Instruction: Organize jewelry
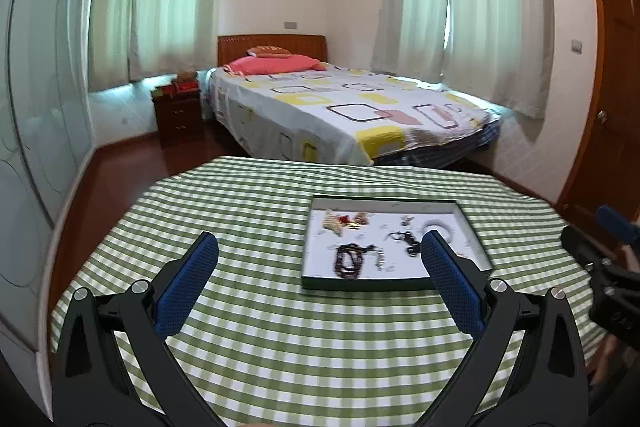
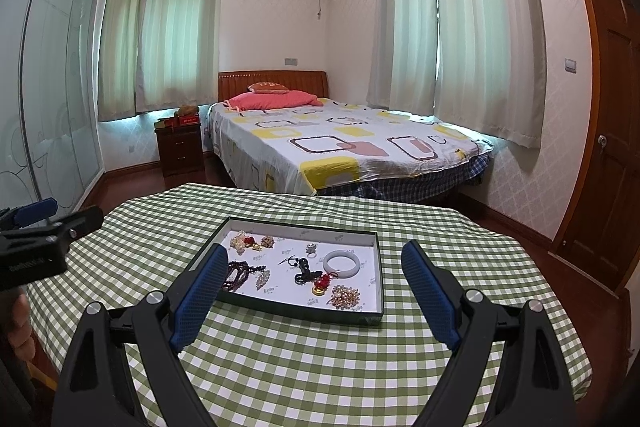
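Note:
A shallow dark-rimmed tray (image 2: 280, 303) with a white floor sits on the green checked table (image 2: 320, 367); it also shows in the left wrist view (image 1: 360, 284). In it lie a white bangle (image 2: 341, 262), a dark bead bracelet (image 2: 240, 273), a black cord piece (image 2: 306, 273), a gold beaded brooch (image 2: 344, 297) and a gold and red cluster (image 2: 252, 242). My left gripper (image 1: 320, 247) is open and empty, left of and in front of the tray. My right gripper (image 2: 314, 259) is open and empty, held above the tray's near edge.
The table's far edge (image 2: 320, 197) drops off toward a bed (image 2: 344, 147). A dark nightstand (image 2: 178, 145) stands left of the bed. A wooden door (image 2: 608, 131) is at the right. My left gripper's body shows at the left of the right wrist view (image 2: 40, 239).

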The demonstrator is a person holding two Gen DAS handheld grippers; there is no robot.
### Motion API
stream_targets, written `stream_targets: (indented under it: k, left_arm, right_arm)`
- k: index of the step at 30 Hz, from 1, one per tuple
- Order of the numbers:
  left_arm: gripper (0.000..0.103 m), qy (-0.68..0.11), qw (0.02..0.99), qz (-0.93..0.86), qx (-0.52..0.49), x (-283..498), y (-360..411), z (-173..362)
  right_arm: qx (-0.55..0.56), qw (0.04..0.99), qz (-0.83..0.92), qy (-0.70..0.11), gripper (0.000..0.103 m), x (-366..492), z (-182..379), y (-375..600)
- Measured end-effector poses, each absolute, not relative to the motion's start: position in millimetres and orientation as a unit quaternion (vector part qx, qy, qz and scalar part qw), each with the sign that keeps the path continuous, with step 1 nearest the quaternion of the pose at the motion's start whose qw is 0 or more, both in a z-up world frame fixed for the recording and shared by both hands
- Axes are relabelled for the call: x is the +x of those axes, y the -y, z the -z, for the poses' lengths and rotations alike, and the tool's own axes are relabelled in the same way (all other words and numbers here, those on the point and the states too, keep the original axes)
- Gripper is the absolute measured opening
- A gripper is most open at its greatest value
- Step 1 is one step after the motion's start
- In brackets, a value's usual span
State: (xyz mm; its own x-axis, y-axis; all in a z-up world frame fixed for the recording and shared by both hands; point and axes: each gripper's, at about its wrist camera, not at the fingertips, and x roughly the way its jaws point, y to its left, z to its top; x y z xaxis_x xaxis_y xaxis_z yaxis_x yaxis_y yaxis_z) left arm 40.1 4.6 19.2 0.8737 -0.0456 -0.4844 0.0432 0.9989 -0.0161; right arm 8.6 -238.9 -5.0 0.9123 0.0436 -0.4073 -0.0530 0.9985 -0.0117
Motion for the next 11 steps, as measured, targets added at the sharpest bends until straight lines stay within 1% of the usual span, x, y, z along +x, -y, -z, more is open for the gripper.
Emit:
stream_targets:
  k: [6, 11]
  left_arm:
    - [0.099, -0.250, 0.968, 0.022, 0.001, 46.7, -5.3, -11.5]
    - [0.099, -0.275, 0.961, 0.016, 0.012, 64.0, -9.5, 7.5]
  right_arm:
    - [-0.009, 0.977, -0.025, -0.213, 0.086, 10.9, 8.3, 241.2]
    - [-0.004, 0.975, -0.019, -0.223, 0.086, 19.9, 16.8, 244.9]
